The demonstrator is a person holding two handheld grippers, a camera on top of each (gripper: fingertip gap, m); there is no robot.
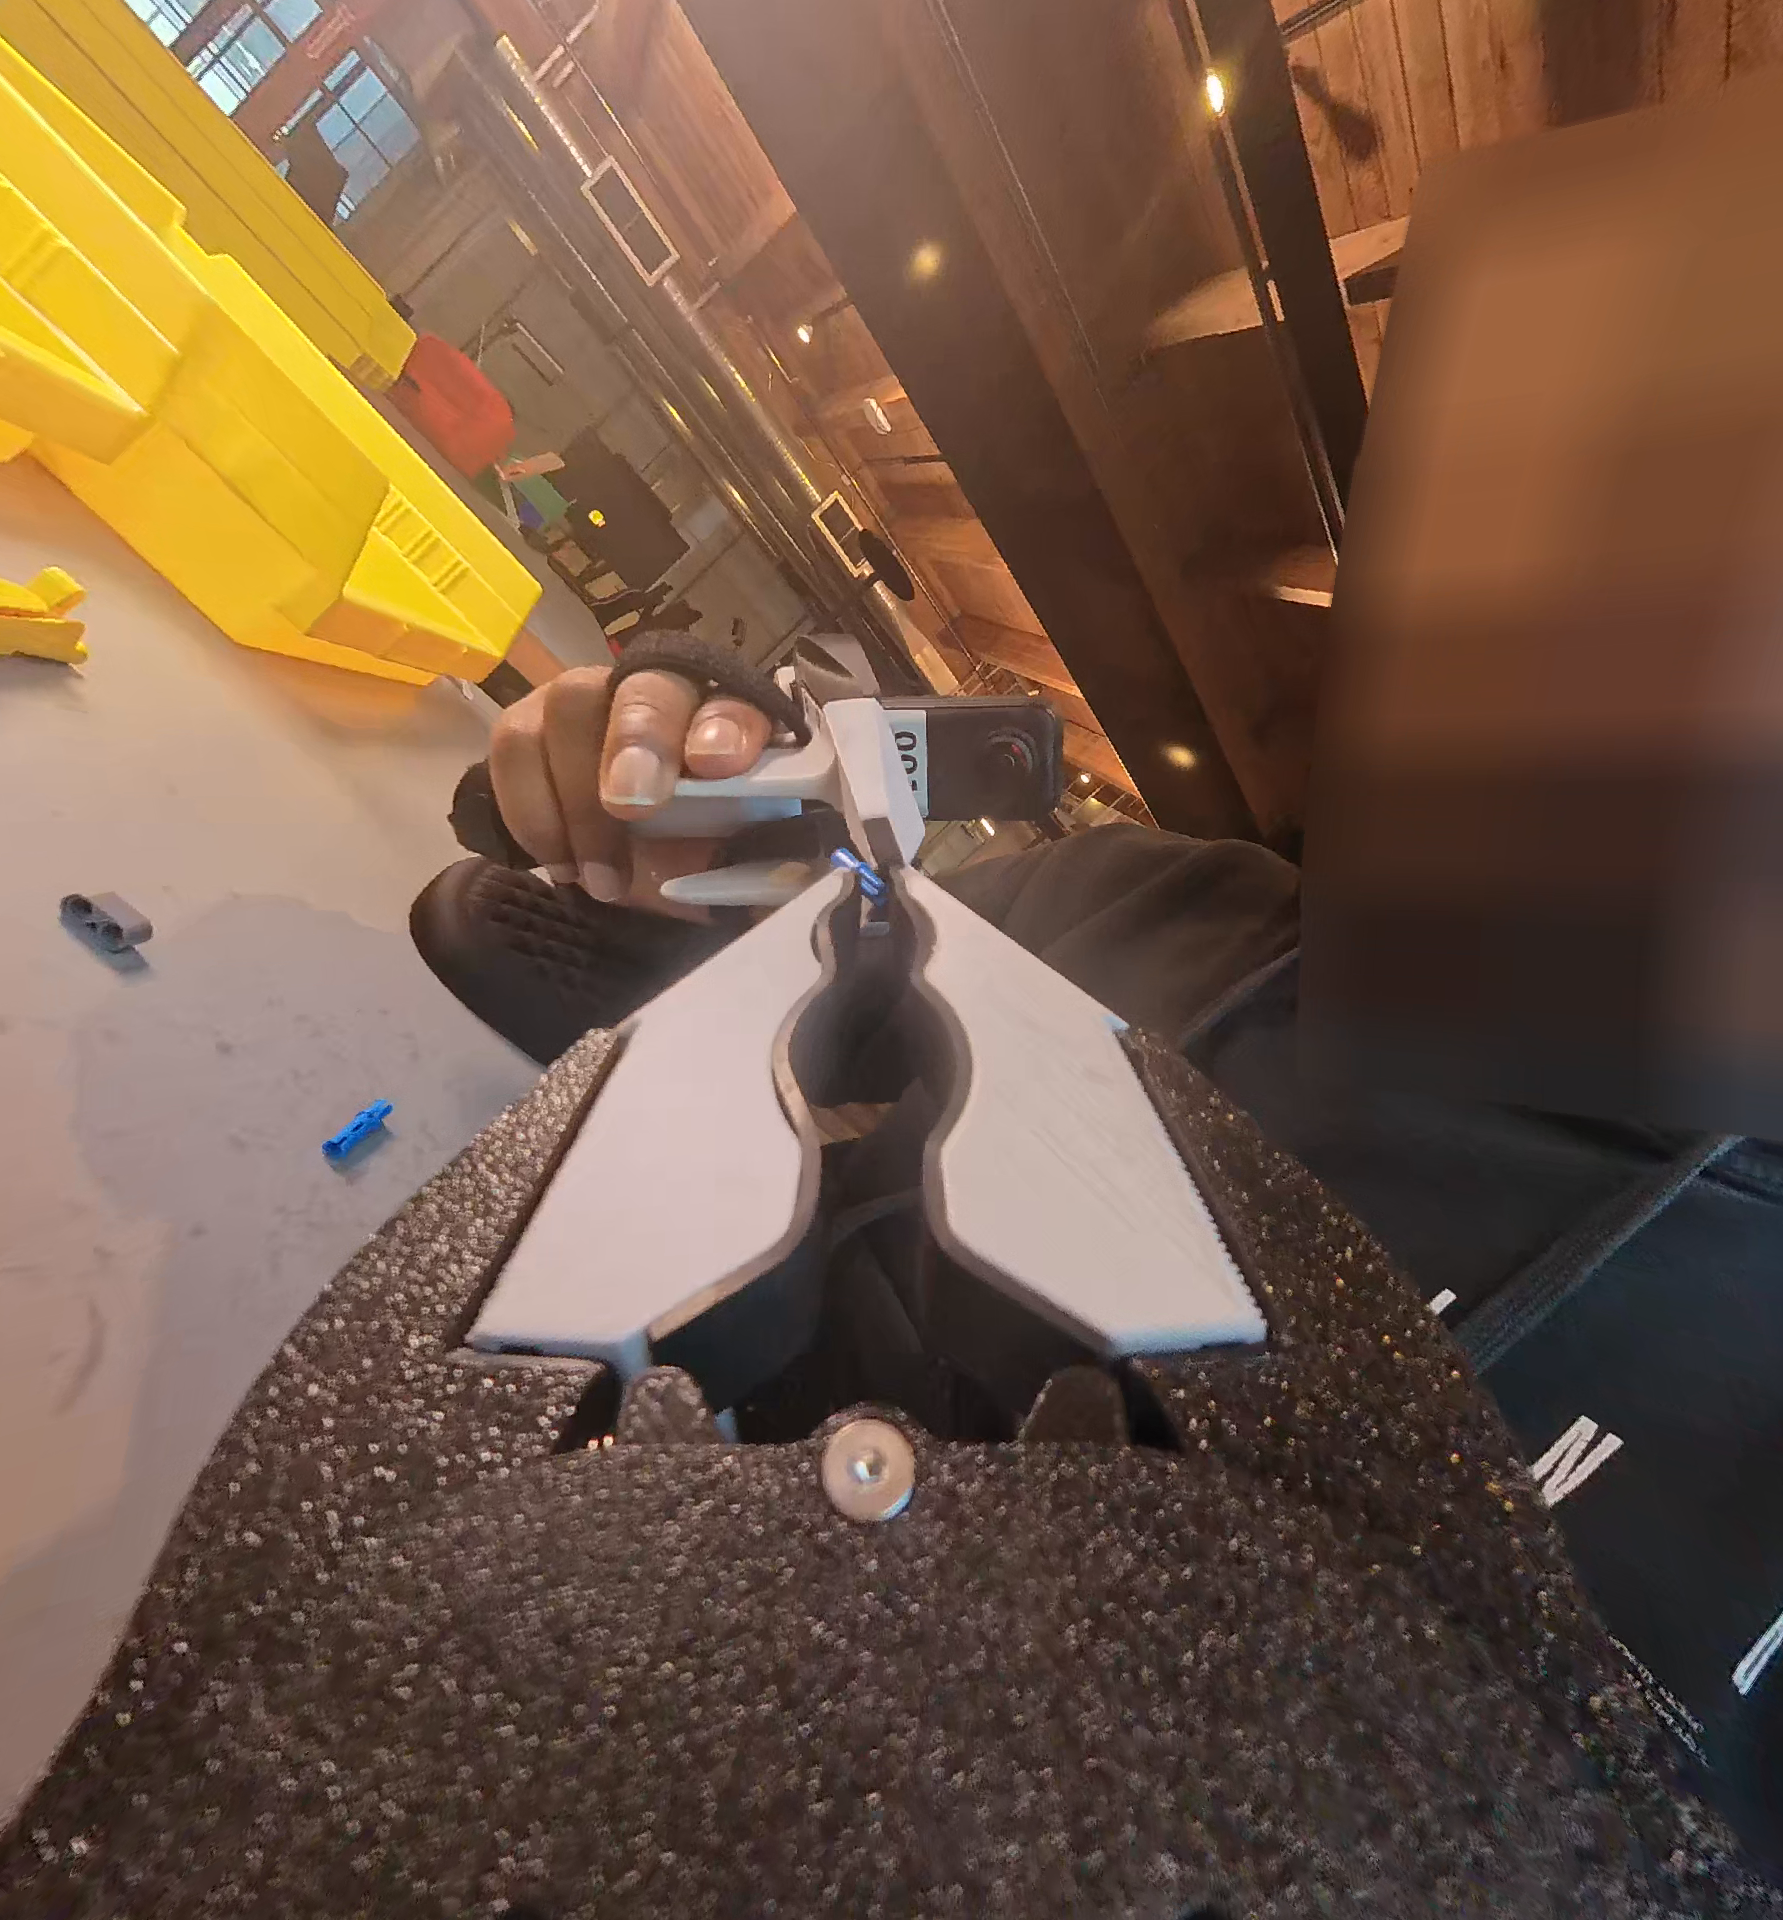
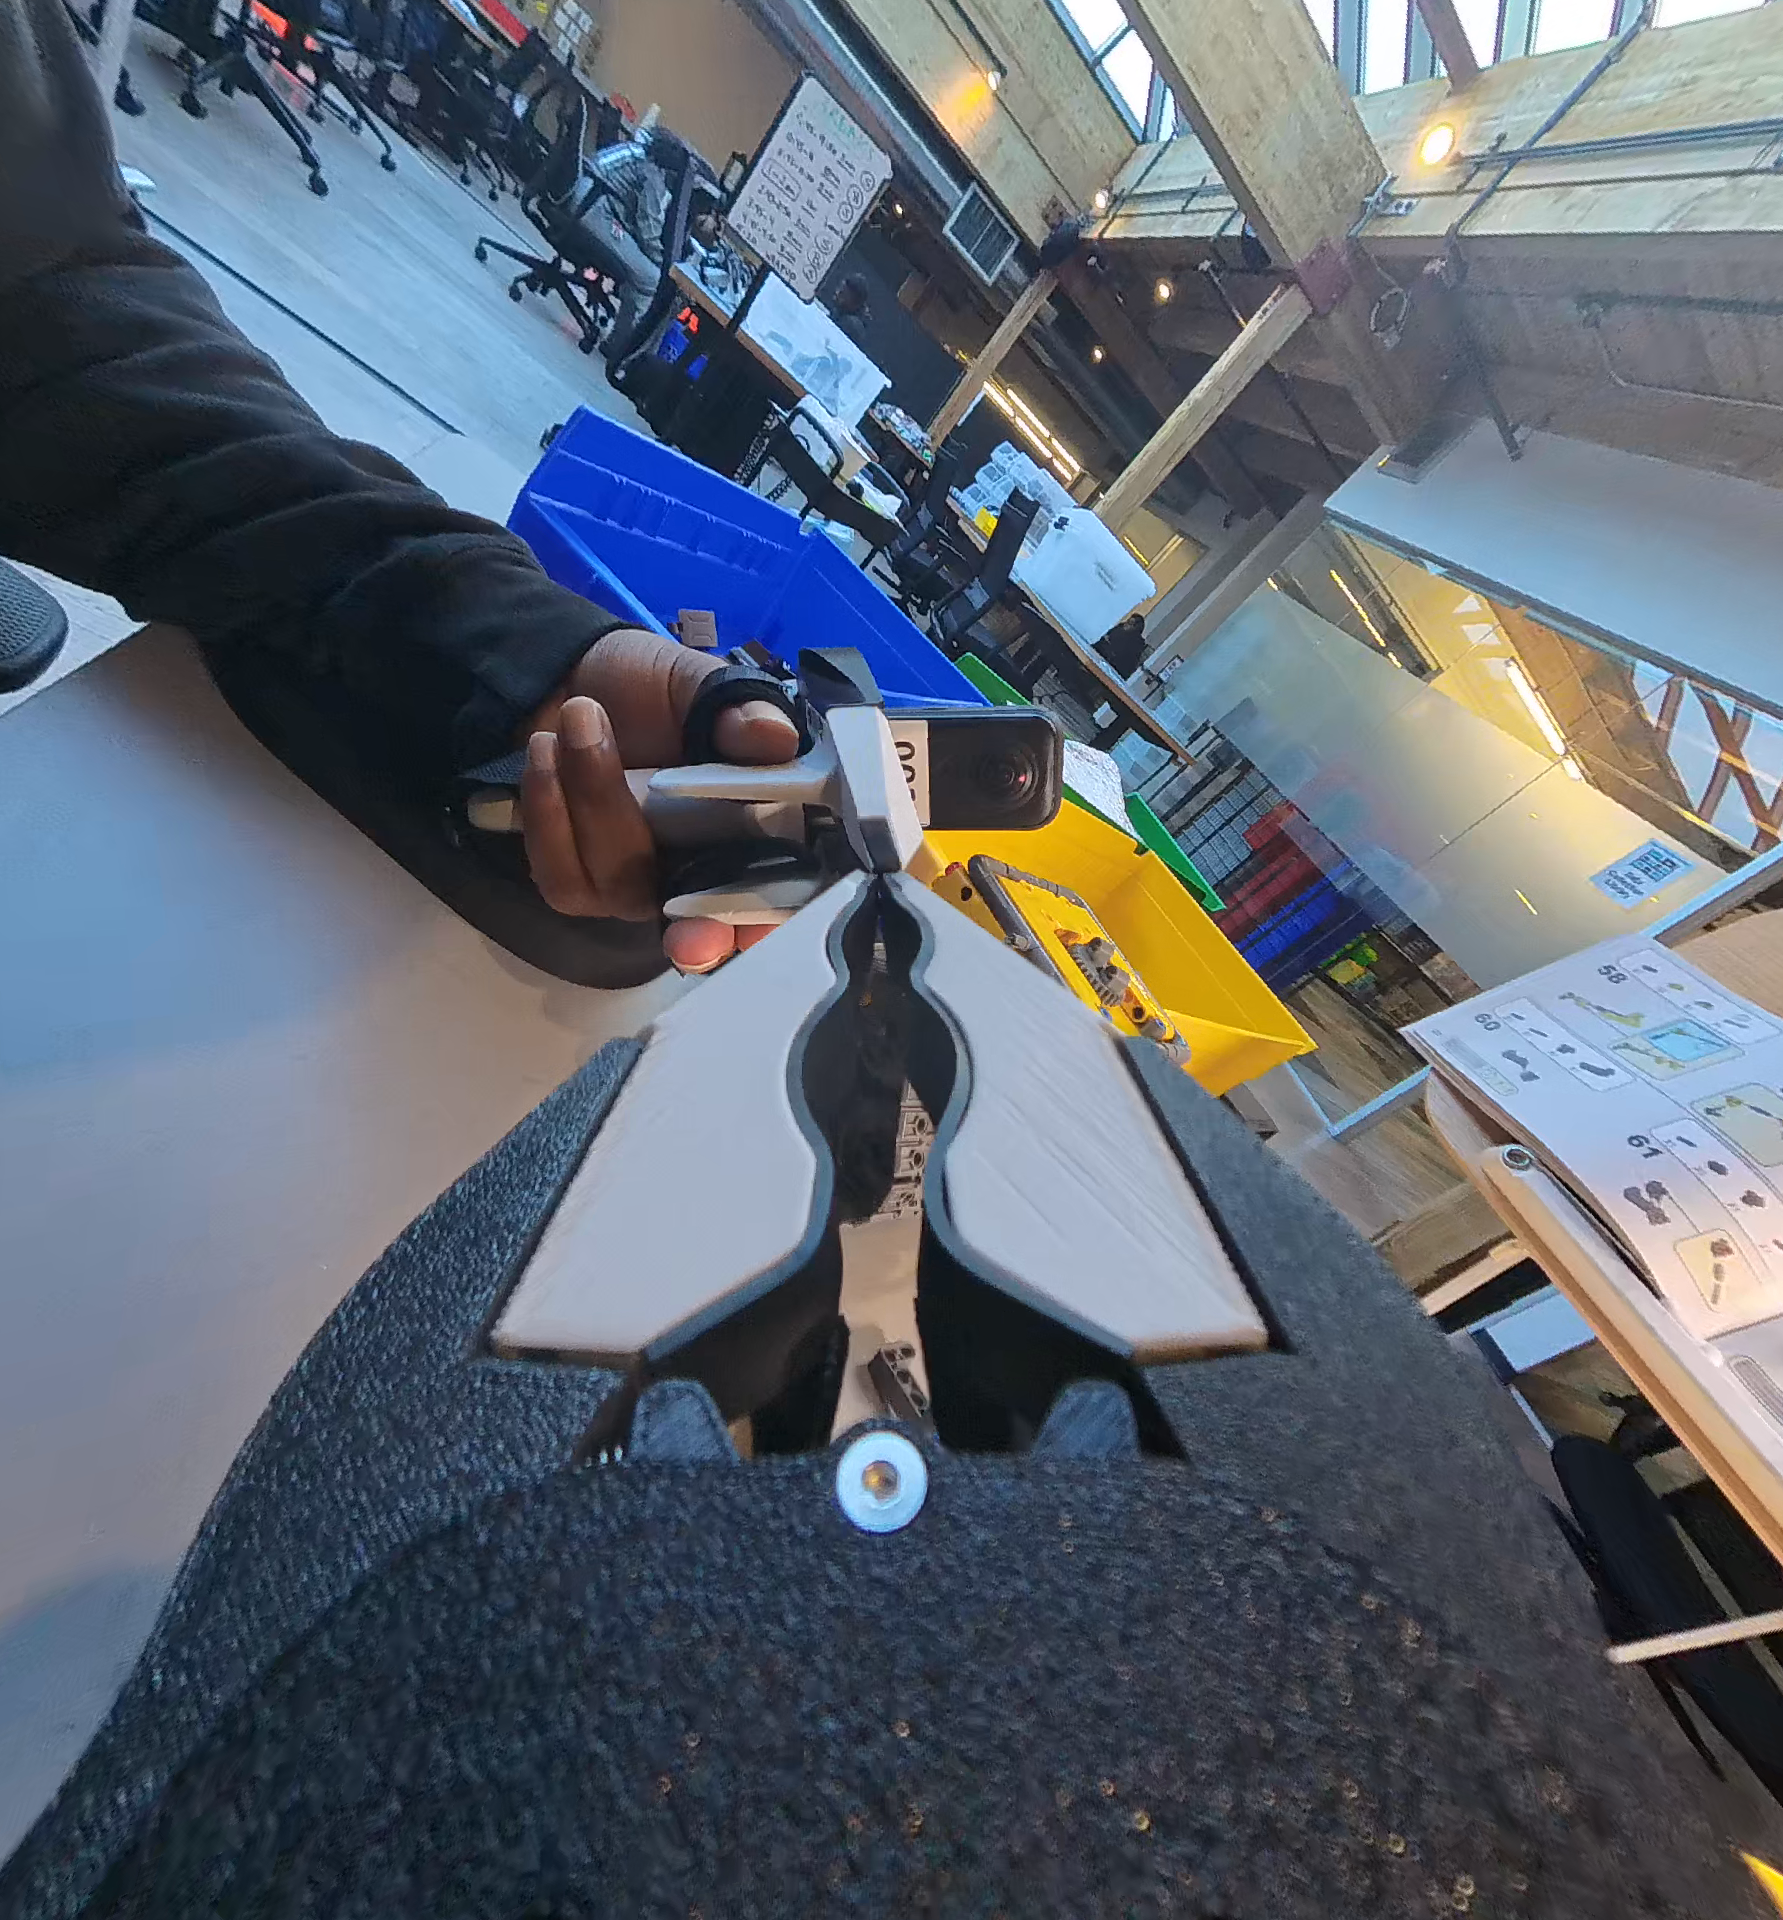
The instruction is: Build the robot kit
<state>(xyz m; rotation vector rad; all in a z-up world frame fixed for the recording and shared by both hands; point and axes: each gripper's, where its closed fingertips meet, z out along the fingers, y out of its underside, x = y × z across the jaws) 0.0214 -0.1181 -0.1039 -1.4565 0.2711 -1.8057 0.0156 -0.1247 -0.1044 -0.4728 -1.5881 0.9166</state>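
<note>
Left gripper [image 1: 871,883] is pinched on a blue pin [image 1: 859,871], tip to tip with the right gripper [image 2: 879,881], whose closed tips hide any contents. I'd keep both steady. Spare pin [image 1: 357,1129] at 9 o'clock.

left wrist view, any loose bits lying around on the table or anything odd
Yes: a small blue pin and a grey connector piece lie scattered apart on the grey table, outside the yellow bins.

Both rigs match: pale grey wedge-shaped plastic left gripper [image 1: 871,883] and right gripper [image 2: 879,883], black-edged wavy inner faces, speckled black textured housing [image 1: 762,1610], one silver screw [image 1: 869,1473]. Each carries a small black camera [image 2: 1001,769]. Person wears a black long sleeve [image 2: 243,499] and black finger strap [image 2: 736,691].
</note>
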